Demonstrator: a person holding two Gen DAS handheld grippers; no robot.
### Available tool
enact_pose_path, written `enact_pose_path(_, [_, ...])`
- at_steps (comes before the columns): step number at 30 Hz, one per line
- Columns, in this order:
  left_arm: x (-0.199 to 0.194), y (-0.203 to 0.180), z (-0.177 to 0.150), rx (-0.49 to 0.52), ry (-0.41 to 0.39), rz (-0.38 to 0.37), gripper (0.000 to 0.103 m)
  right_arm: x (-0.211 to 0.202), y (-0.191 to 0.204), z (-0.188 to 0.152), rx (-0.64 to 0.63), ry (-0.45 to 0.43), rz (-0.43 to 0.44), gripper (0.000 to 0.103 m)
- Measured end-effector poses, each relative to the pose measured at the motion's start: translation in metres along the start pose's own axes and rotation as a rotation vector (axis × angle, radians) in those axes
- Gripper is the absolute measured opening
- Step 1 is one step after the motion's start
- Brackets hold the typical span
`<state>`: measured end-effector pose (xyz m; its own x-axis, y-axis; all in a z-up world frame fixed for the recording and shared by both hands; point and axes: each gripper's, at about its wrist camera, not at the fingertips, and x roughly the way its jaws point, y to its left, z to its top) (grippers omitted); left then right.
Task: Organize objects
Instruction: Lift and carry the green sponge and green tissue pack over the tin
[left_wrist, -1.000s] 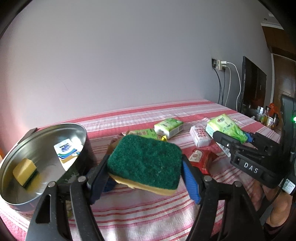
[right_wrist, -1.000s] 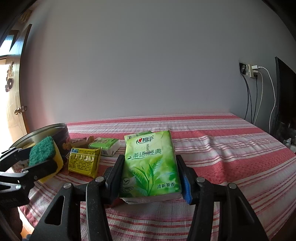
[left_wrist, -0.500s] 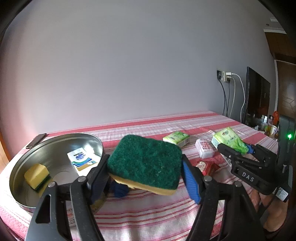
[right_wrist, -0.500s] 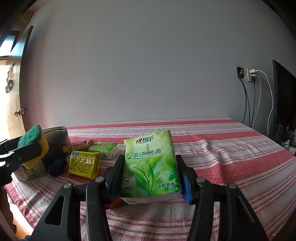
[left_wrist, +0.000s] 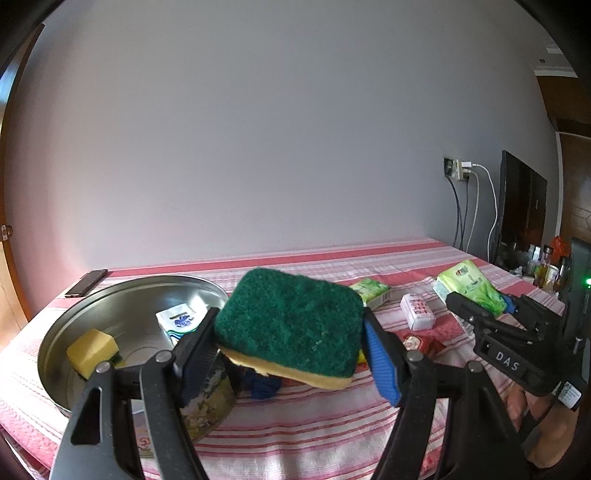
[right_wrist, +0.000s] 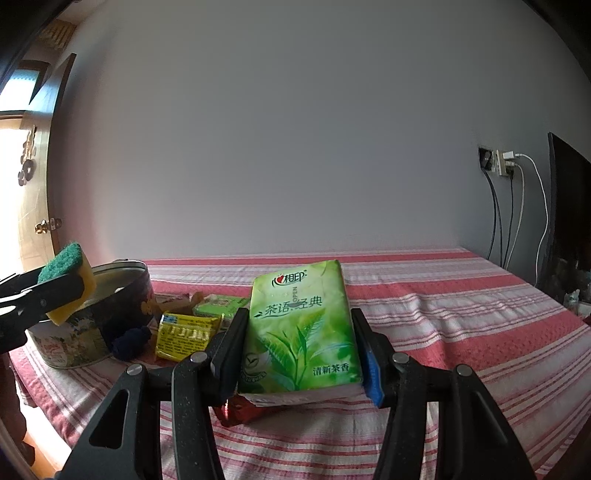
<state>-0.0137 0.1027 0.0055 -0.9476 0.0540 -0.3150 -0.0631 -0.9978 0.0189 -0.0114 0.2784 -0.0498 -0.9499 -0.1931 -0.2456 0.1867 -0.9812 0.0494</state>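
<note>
The sponge (left_wrist: 290, 326) is light and soft, so it squashes easily; the left claw (left_wrist: 290, 343) holds it by its short sides, above the tin's (left_wrist: 122, 295) rim. The right claw (right_wrist: 299, 347) grips the tissue pack (right_wrist: 301, 325) (also soft) over the worktop (right_wrist: 461, 314).

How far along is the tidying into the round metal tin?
Done: a yellow sponge and a white packet lie in the round metal tin. In hand: the left gripper clamps a green-topped sponge; the right gripper clamps a green tissue pack. Left: a yellow sachet and a white box on the cloth.
</note>
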Motion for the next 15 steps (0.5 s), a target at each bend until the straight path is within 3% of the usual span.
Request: enact_pose_path(15, [-0.011, 0.019, 0.005, -0.034, -0.029, 0.043, 0.073, -0.015, 0.018, 0.018, -0.031, -0.042, 0.043, 0.055])
